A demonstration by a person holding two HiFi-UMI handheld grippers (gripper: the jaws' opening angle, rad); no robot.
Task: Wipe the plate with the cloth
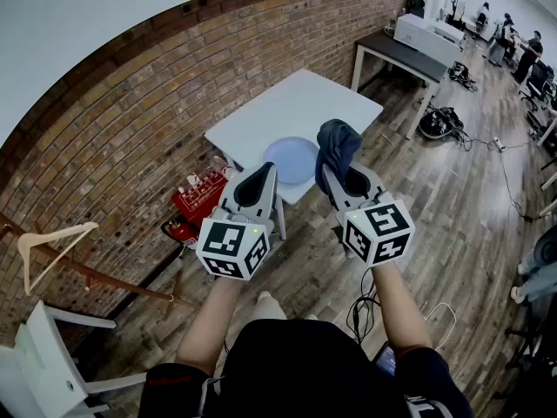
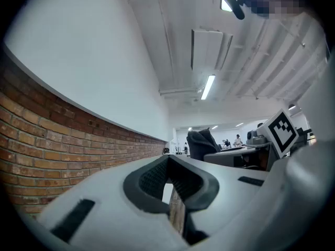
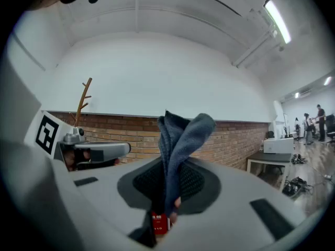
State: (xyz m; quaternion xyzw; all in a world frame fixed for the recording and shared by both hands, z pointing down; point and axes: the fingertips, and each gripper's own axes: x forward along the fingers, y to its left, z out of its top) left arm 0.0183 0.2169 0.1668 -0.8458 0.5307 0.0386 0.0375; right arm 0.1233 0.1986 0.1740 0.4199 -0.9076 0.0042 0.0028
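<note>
Cloth: dark blue-grey fabric, soft nap, matt.
Plate: pale blue, smooth, faint sheen.
Table: white top, smooth, matt.
Left gripper, right gripper: grey plastic shells, matt; pads black, finely ribbed.
Wall: rough red brick.
Floor: wood planks, low sheen.

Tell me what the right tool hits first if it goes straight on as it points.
Nothing close. The right tool, shut on the cloth, points about level at the brick wall, some way off. The plate and table seem to lie below that line, though depth is unclear.
</note>
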